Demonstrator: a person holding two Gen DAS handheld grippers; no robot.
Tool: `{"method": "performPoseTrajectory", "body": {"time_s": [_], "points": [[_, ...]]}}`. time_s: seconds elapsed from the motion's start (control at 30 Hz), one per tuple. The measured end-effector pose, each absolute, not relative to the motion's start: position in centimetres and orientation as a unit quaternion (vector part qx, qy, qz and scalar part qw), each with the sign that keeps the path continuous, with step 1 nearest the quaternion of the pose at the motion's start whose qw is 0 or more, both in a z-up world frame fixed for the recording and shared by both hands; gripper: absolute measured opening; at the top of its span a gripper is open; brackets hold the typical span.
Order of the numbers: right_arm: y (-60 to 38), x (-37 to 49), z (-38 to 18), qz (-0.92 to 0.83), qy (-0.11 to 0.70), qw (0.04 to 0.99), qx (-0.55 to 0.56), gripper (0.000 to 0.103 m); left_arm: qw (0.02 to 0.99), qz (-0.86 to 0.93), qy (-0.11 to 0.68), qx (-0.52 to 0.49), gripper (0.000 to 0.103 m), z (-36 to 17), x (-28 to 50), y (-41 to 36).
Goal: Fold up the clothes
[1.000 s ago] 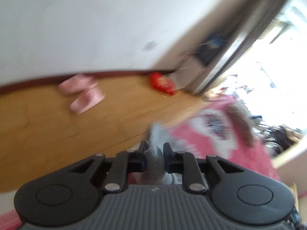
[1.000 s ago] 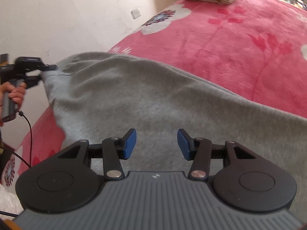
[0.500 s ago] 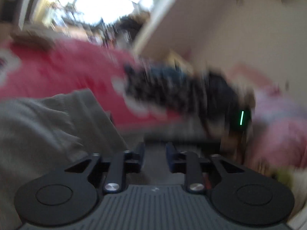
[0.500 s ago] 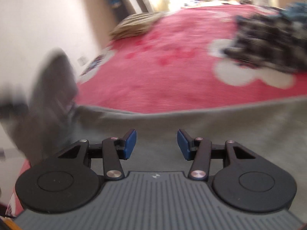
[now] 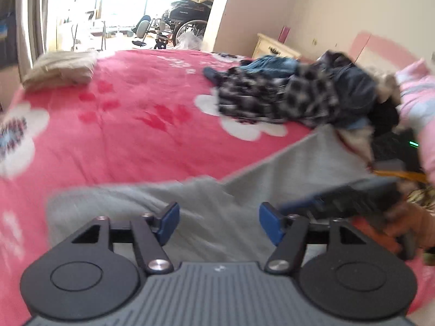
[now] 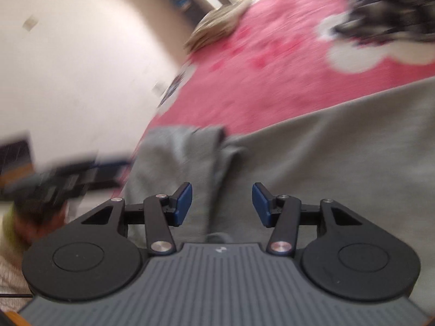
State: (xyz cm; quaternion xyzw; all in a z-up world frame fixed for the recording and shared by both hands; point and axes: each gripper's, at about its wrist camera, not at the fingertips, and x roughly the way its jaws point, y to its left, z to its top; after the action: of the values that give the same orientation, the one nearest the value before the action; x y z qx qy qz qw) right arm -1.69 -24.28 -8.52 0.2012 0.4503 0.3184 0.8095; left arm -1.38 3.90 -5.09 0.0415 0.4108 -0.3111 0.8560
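A grey garment lies on the red flowered bedspread, with one end folded over onto itself at the left. My left gripper is open and empty just above the grey cloth. My right gripper is open and empty over the same garment, near the folded part. The right gripper also shows blurred at the right of the left wrist view. The left gripper shows blurred at the left of the right wrist view.
A heap of dark checked and blue clothes lies on the far right of the bed. A folded beige garment sits at the far left corner. A wheelchair stands beyond the bed. A wall runs along the bed's left side.
My left gripper let go of the grey cloth, opened, and swung from facing the floor to facing the bed. The held end now lies folded over. My right gripper stayed open.
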Motion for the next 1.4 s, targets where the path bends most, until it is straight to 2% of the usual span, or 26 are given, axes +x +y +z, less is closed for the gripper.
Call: {"method": "performPoseTrajectory", "body": {"time_s": [0.17,0.2,0.27,0.3,0.37,0.5,0.6,0.77,0.83,0.87,0.97,1.1,1.2,1.27,1.37,1.4], "points": [[-19.9,-1.0,-9.8,0.358,0.474,0.789,0.156,0.048,0.835,-0.334,0.431,0.071,0.071,-7.6,4.3,2.2],[-19.5,-1.0,-9.9,0.363,0.477,0.787,0.149,0.044,0.829,-0.344,0.435,0.071,0.072,-8.3,5.0,1.8],[-18.9,-1.1,-10.1,0.373,0.48,0.781,0.141,0.029,0.811,-0.368,0.449,0.069,0.072,-9.9,6.2,1.1],[-19.0,-1.3,-10.0,0.376,0.48,0.78,0.143,0.023,0.803,-0.375,0.459,0.064,0.069,-10.7,6.5,0.9],[-19.2,-1.6,-9.8,0.38,0.481,0.776,0.149,0.019,0.791,-0.385,0.473,0.054,0.05,-11.9,7.0,0.7],[-19.8,-2.3,-9.4,0.388,0.481,0.769,0.163,0.003,0.786,-0.401,0.469,-0.004,0.03,-11.2,6.9,1.9],[-20.3,-2.8,-9.1,0.393,0.482,0.764,0.172,0.003,0.786,-0.414,0.457,-0.042,0.032,-9.9,6.3,2.6],[-21.0,-3.7,-8.6,0.403,0.482,0.755,0.189,0.002,0.79,-0.396,0.468,-0.012,0.036,-11.8,5.6,1.4],[-21.3,-3.5,-9.3,0.395,0.49,0.751,0.2,0.003,0.797,-0.374,0.473,-0.02,0.045,-12.4,5.8,1.5],[-21.5,-3.4,-9.8,0.39,0.494,0.749,0.206,0.003,0.802,-0.364,0.472,-0.029,0.045,-12.3,5.8,1.7],[-22.0,-3.1,-11.1,0.376,0.507,0.743,0.224,0.003,0.832,-0.348,0.43,-0.041,0.047,-10.0,4.6,3.1],[-22.2,-3.3,-11.4,0.375,0.512,0.738,0.229,0.003,0.847,-0.344,0.405,-0.013,0.047,-8.5,2.1,4.0],[-22.2,-3.3,-11.9,0.376,0.516,0.735,0.228,0.004,0.851,-0.336,0.401,0.049,0.048,-10.8,0.3,3.1],[-22.0,-2.5,-12.3,0.377,0.519,0.731,0.233,0.009,0.851,-0.33,0.398,0.092,0.048,-12.4,-0.9,2.5],[-22.9,-1.6,-11.9,0.366,0.524,0.727,0.25,0.017,0.857,-0.324,0.395,0.071,0.051,-12.8,-1.0,2.8],[-23.4,-1.5,-11.7,0.359,0.522,0.73,0.257,0.033,0.857,-0.325,0.395,0.066,0.051,-12.9,-0.9,2.9]]}}
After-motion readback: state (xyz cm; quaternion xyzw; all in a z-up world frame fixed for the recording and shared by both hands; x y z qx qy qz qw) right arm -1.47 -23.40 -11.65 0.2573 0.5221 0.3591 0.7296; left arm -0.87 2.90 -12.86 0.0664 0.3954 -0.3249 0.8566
